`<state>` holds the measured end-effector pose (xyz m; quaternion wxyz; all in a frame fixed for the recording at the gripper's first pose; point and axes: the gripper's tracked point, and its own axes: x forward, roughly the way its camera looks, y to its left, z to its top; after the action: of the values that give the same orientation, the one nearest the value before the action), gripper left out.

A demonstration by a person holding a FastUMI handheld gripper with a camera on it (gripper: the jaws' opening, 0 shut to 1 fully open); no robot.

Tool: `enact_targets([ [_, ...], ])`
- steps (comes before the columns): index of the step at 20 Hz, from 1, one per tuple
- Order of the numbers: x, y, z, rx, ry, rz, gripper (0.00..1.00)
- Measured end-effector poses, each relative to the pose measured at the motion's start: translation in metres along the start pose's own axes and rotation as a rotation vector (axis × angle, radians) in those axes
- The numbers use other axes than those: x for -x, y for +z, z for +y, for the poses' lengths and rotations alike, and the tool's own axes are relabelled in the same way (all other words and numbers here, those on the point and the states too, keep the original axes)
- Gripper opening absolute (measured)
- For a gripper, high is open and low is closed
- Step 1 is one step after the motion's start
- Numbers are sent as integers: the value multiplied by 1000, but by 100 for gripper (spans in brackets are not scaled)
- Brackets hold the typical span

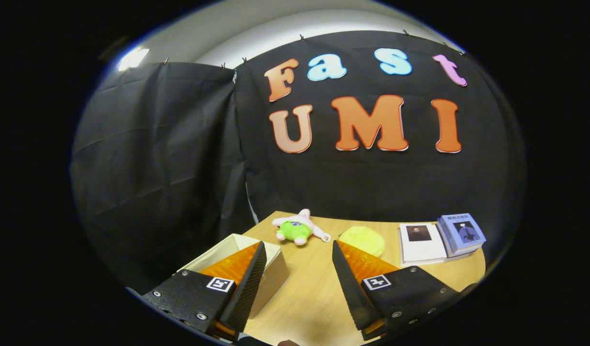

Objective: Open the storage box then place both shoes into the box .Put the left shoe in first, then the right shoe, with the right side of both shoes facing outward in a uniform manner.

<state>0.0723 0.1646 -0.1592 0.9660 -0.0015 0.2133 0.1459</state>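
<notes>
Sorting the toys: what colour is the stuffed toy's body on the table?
Bright green, with pale pink limbs; clearest in the gripper view, beyond the open tongs.

Storage box partly hidden behind the left finger of the hand-held gripper; inside out of sight, lid state not to be told. Yellow round thing partly covered at its near side by the right finger; kind unclear. Plush toy too small for detail beyond a green body and pale limbs. Two books at the far right, covers too small to make out. Worktop cut off at near and right sides. Fingers apart, gripping nothing.
</notes>
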Motion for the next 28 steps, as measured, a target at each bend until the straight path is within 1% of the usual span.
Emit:
enact_targets([
  [3,25,-2,-52,38,-93,-63,83],
  [6,59,4,-86,88,-160,-149,83],
  [8,82,12,-110,126,-222,-228,86],
  [9,93,15,-120,144,-245,-258,88],
  [12,125,25,-135,162,-283,-336,89],
  [14,141,33,-144,165,-316,-399,92],
  [16,157,42,-149,181,-337,-467,94],
  [17,161,43,-147,200,-326,-488,95],
  [20,166,36,-144,236,-322,-500,96],
  [25,175,41,-136,229,-320,-552,97],
  [28,179,42,-139,277,-350,-575,98],
])
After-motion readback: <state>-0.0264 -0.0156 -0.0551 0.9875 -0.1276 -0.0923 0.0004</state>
